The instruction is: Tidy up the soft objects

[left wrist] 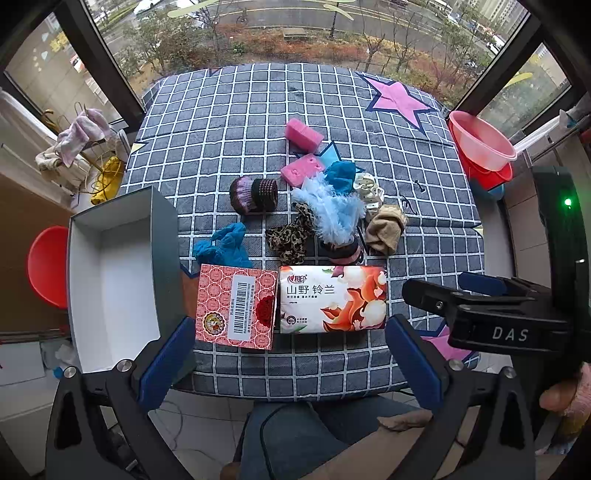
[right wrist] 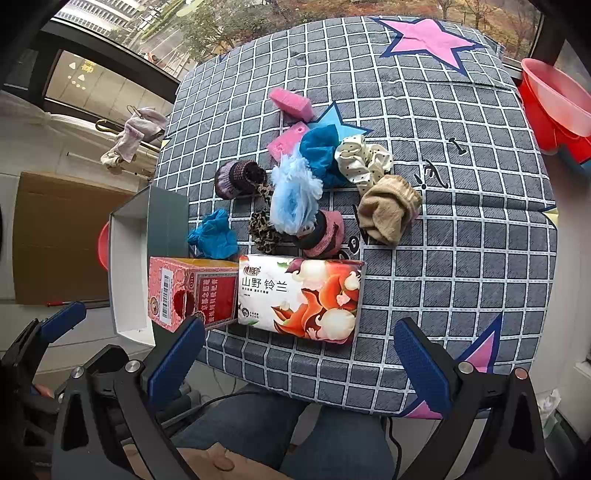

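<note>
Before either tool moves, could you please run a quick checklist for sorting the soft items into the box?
1. Left tool open, nothing between its jaws: ok.
2. Right tool open, nothing between its jaws: ok.
3. Box open and empty: ok.
4. Tissue pack clear of the pile: ok.
5. Feather puff free of other items: not ok, it overlaps its neighbours.
6. Table edge clear of items: ok.

A grey checked cloth point(left wrist: 258, 110) with pink stars covers the table in the middle of both views. At the right edge of the frame, stacked pink and red basins point(left wrist: 484, 144) sit beside the table. In the upper left, pale cloths point(left wrist: 79, 138) hang over a rack point(left wrist: 94, 162). A red stool point(left wrist: 46, 266) shows at the left edge. Trees and a road fill the window point(left wrist: 295, 33) along the top.
</note>
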